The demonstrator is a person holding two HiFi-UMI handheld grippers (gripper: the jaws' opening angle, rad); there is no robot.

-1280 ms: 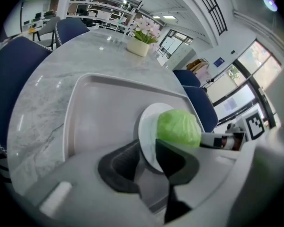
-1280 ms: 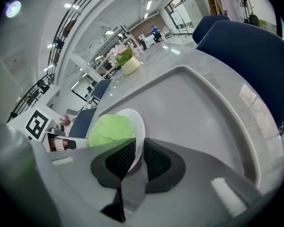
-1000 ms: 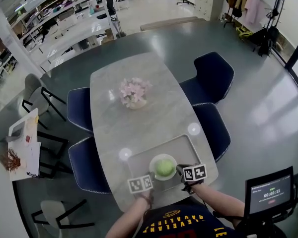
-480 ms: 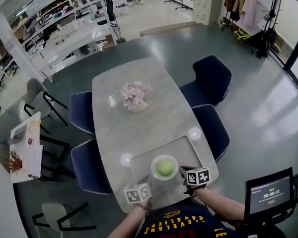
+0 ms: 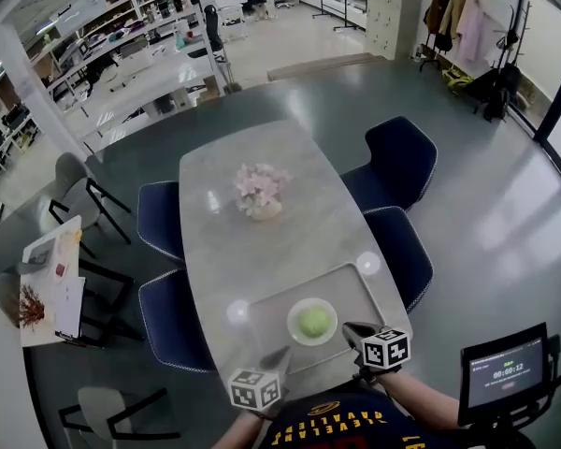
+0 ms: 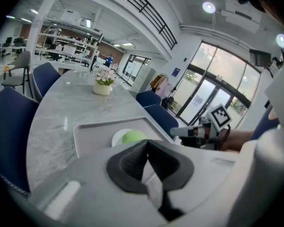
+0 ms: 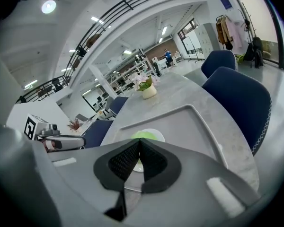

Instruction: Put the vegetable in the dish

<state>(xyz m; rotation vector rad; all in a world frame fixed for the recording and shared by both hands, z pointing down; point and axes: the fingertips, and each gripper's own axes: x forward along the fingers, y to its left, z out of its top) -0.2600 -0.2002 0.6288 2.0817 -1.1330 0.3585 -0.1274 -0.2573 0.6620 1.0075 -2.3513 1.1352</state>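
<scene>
**Status.** The vegetable (image 5: 313,322), a round pale-green head, sits inside the dish (image 5: 293,328). The dish is small and white and stands on the grey tray (image 5: 262,314) at the person's end of the surface (image 5: 252,251). Judged from this layout, the placing step is complete and the step in hand is clearing the tools away.

**Left tool** (image 5: 282,353). It lies on the person's side of the dish, off to the left and apart from the rim. In the left gripper view its pads (image 6: 132,162) are pressed together at the tips with nothing between them. The vegetable shows beyond them, resting in the dish.

**Right tool** (image 5: 352,329). It lies just beside the dish, on the right and toward the person. The head view shows no contact with the rim. In the right gripper view its pads (image 7: 151,162) are likewise pressed together and carry nothing — the dish is seen past the tips.

**Next move.** The vegetable appears to need no further handling, since it looks centred within the rim. What remains calls for drawing both tools back from the dish toward the person — low risk, provided neither tip clips the rim and slides the dish on the tray. The flower pot (image 5: 260,193), well beyond the dish, is out of the working zone.
</scene>
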